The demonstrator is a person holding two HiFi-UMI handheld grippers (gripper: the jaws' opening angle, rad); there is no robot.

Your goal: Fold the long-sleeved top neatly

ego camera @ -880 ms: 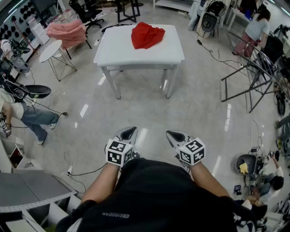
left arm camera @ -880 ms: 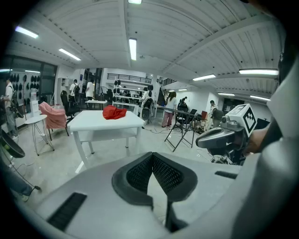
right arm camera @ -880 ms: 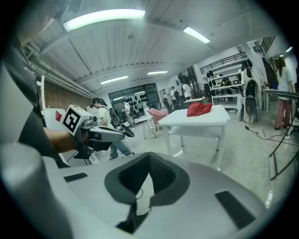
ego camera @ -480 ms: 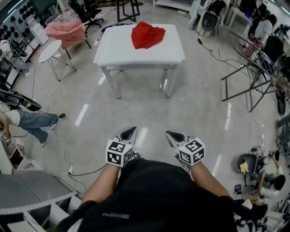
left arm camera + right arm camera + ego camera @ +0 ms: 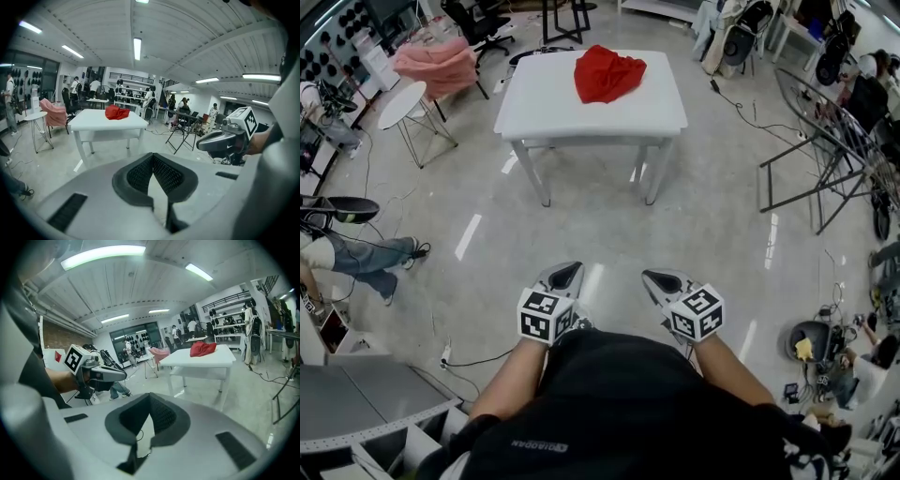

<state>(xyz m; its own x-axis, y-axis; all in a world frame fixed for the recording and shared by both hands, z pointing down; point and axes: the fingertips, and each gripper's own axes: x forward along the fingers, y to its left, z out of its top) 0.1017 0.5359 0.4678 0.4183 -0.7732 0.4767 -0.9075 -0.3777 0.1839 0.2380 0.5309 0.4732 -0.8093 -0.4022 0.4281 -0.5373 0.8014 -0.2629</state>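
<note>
Now | left gripper (image 5: 566,275): jaws together, nothing between them, held near the person's body | right gripper (image 5: 662,279): jaws together, empty, near the left one on its right | crumpled red long-sleeved top (image 5: 609,73): bunched on the far part of the white rectangular table (image 5: 546,105) | table: far across the glossy grey floor (image 5: 609,225), well apart from both grippers
</note>
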